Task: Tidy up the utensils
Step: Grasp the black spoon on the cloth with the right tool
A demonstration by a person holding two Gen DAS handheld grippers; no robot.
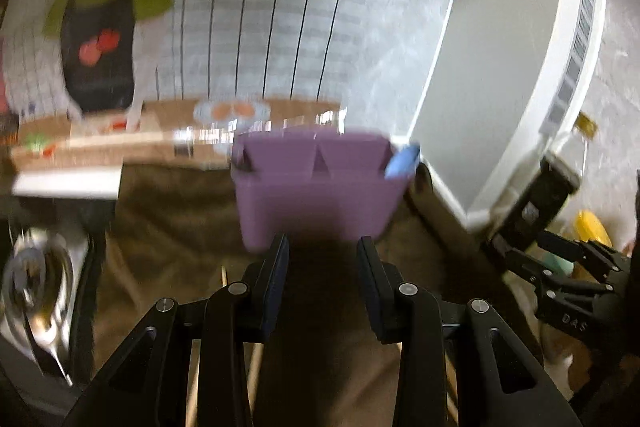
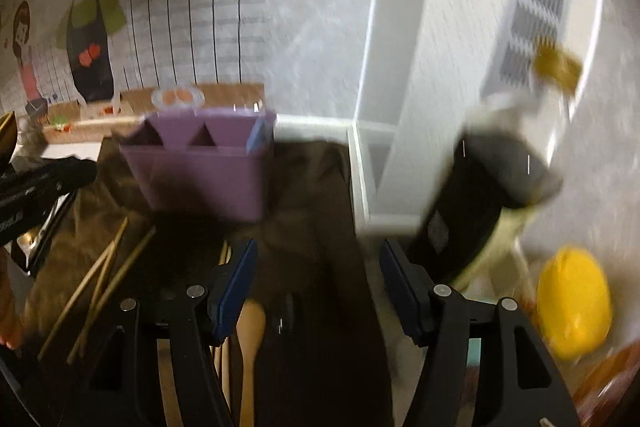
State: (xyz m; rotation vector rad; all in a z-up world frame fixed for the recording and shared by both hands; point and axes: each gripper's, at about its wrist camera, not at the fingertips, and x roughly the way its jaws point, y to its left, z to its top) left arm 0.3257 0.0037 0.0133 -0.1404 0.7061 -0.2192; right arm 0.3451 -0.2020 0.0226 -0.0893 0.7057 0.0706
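Brown cloth (image 1: 168,211) covers the table; a purple caddy (image 1: 316,187) stands just ahead of the left gripper (image 1: 323,251), jaws spread, empty. From the right wrist, right gripper (image 2: 318,259) gapes empty; chopsticks (image 2: 100,283) lie left, caddy beyond.

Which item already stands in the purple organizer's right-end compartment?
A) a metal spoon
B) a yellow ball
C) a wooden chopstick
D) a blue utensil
D: a blue utensil sticks up from the right end of the purple organizer, while the wooden chopsticks lie on the brown cloth.
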